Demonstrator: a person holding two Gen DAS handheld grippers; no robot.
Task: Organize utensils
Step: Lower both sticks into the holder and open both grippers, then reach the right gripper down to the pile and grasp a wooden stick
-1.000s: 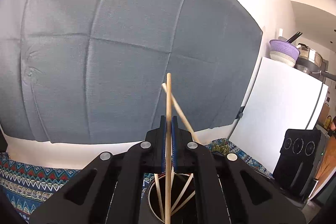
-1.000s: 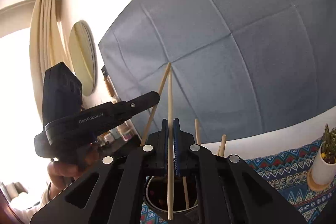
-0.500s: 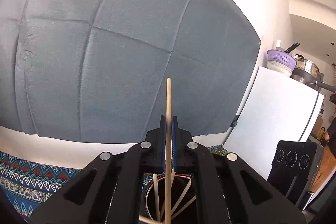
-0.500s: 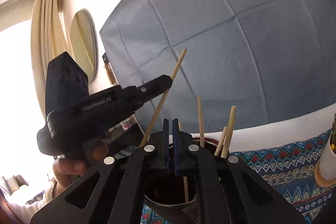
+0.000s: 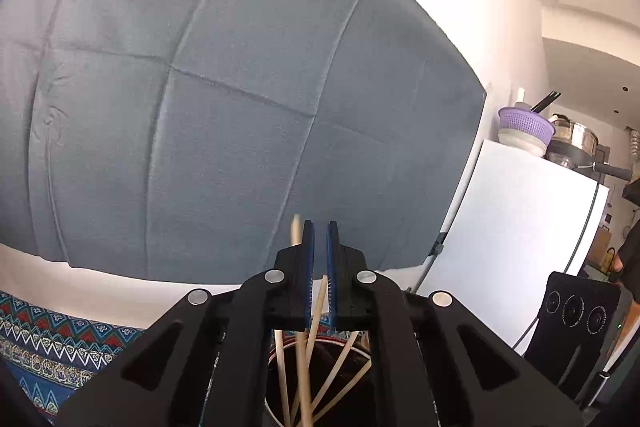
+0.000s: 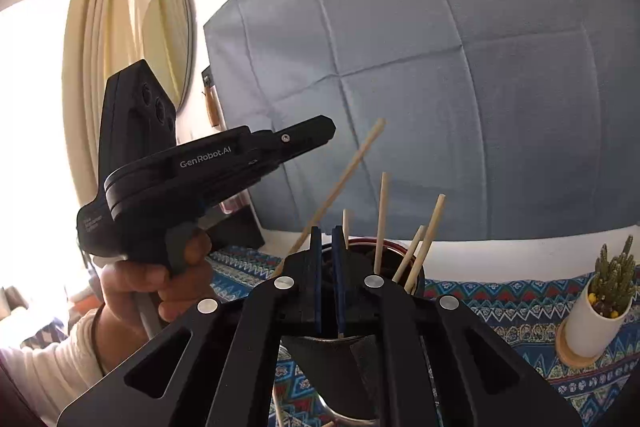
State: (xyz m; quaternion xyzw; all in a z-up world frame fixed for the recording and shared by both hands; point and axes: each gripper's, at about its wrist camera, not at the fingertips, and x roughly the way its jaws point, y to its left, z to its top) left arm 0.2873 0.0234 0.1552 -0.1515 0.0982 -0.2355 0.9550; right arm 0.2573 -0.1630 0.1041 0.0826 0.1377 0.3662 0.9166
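From the right wrist view, the left gripper [image 6: 320, 131] hangs upper left, gripping nothing — its own view shows a narrow gap. Just beside it a tilted chopstick [image 6: 340, 183] leans outward; more stand in the dark cup [image 6: 394, 255]. The right gripper [image 6: 327, 243] — slightly parted, empty — hovers at the rim. A cactus pot [image 6: 596, 319] stands well apart.

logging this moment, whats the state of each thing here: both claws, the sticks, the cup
left claw: slightly open, holding nothing
right claw: slightly open, holding nothing
chopsticks: standing in the cup, leaning different ways
longest chopstick: tilted, free of both claws
cup: upright on the patterned cloth
cactus pot: upright on its coaster
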